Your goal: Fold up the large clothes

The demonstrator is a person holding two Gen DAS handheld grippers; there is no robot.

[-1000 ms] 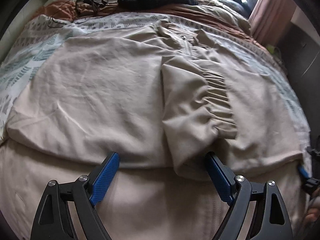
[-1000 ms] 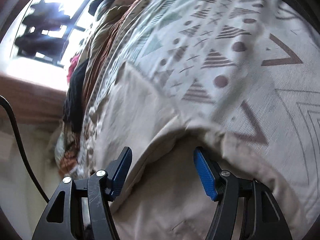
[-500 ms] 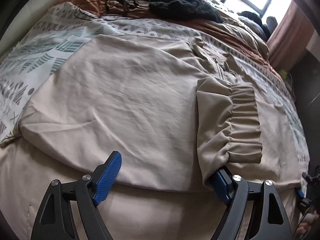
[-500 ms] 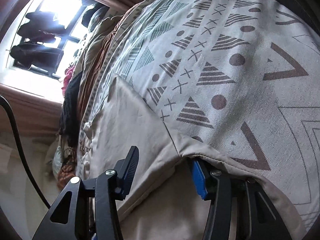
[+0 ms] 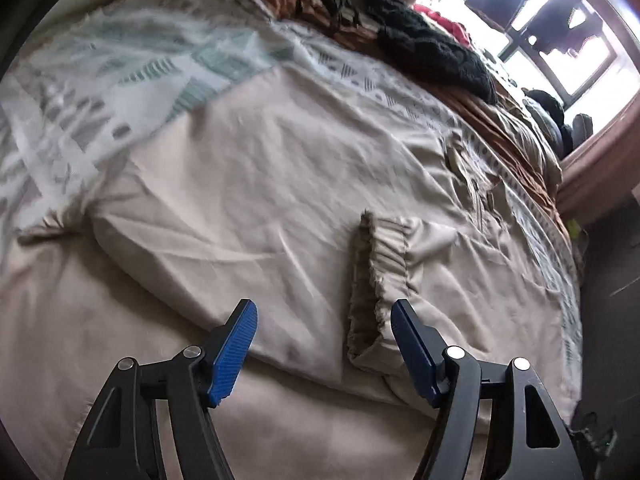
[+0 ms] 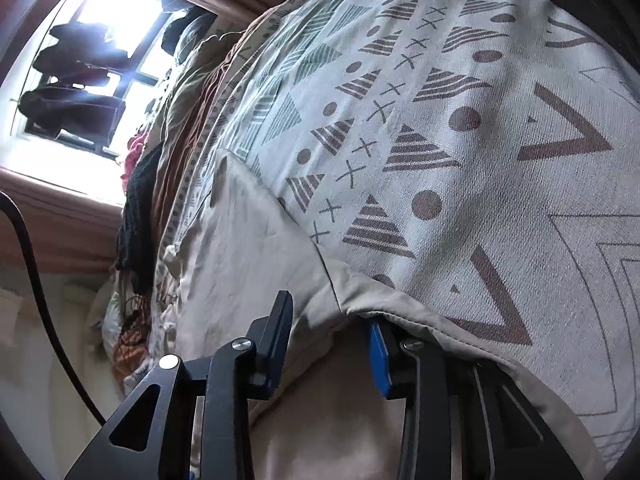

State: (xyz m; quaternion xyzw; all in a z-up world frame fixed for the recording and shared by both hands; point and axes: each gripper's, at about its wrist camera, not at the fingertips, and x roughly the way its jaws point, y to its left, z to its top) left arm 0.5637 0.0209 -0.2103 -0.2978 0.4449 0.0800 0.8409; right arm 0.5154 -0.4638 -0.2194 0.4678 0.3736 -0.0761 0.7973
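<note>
Both hand-held grippers have just been closing on the near hem of the beige jacket (image 5: 304, 184), which lies spread flat across the bed (image 5: 80, 320), its collar toward the far edge where dark clothes (image 5: 436, 52) are piled under the window (image 5: 532, 36).

The left hand-held gripper (image 5: 324, 344) has slid along the hem since a second ago and has rolled, so the bed now looks tilted in its view. Its jaws stand narrower than before but still apart. The hem and the elastic cuff (image 5: 376, 280) of the folded-in sleeve lie between the blue pads (image 5: 232, 352), and neither pad visibly presses the cloth.

The right hand-held gripper (image 6: 328, 344) has barely moved, yet its jaws have drawn in markedly. One blue pad is tucked under the hem's edge and the other finger sits above the cloth, with a gap showing, so the pinch looks nearly but not fully made.

This likely means the person is about to seize the bottom edge at two places and carry it toward the collar for a crosswise fold.

The jacket is a light, thin woven fabric, softly creased, with a zip front near its far end. Under it lies a patterned sheet (image 6: 460, 140) of triangles, dots and crosses.
</note>
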